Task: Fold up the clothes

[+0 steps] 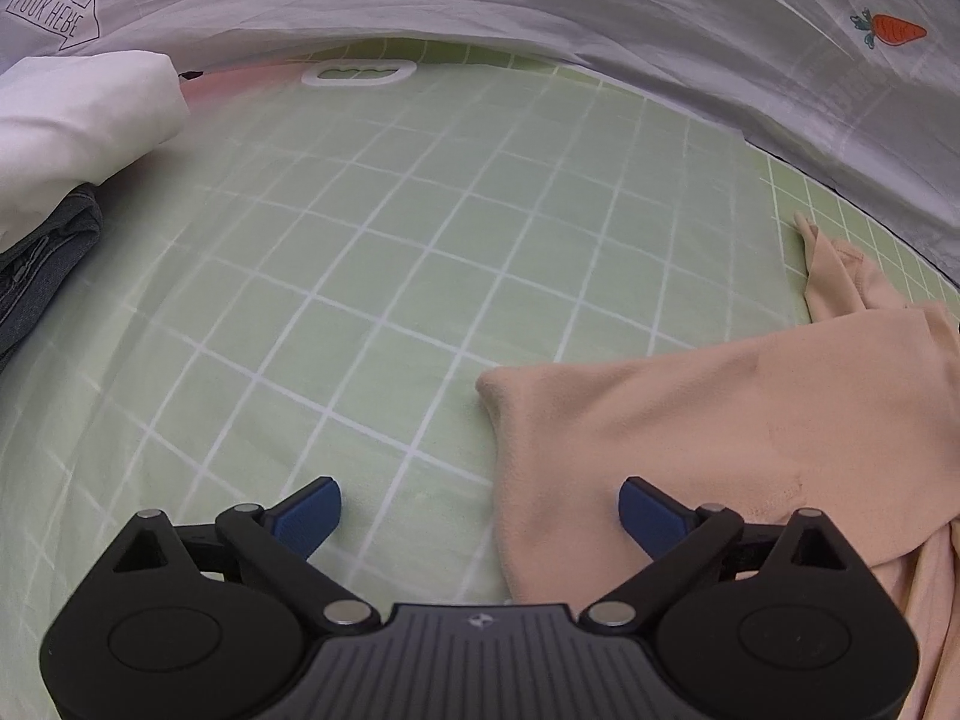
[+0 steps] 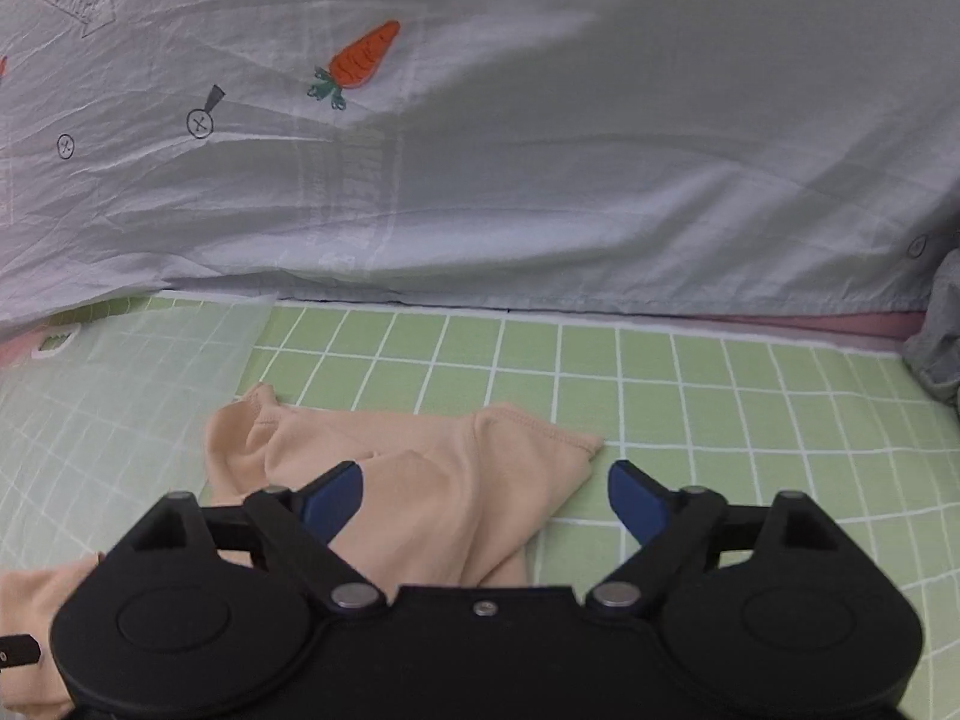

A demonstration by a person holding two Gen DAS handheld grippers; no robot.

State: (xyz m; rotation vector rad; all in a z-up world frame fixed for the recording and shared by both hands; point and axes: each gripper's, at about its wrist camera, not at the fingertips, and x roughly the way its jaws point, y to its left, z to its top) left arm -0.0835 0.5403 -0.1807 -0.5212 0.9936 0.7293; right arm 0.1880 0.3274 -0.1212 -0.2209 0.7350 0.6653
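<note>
A peach garment (image 1: 720,420) lies on a green checked sheet (image 1: 390,276), partly folded, at the right in the left wrist view. My left gripper (image 1: 480,516) is open and empty, hovering over the garment's left edge. In the right wrist view the same peach garment (image 2: 432,480) lies bunched below my right gripper (image 2: 486,498), which is open and empty, its left finger (image 2: 333,501) over the cloth.
A folded white cloth (image 1: 78,120) and a dark denim piece (image 1: 42,264) lie at the left. A translucent board with a white handle (image 1: 358,72) covers part of the sheet. A grey carrot-print sheet (image 2: 480,150) hangs behind. A grey garment (image 2: 939,324) sits far right.
</note>
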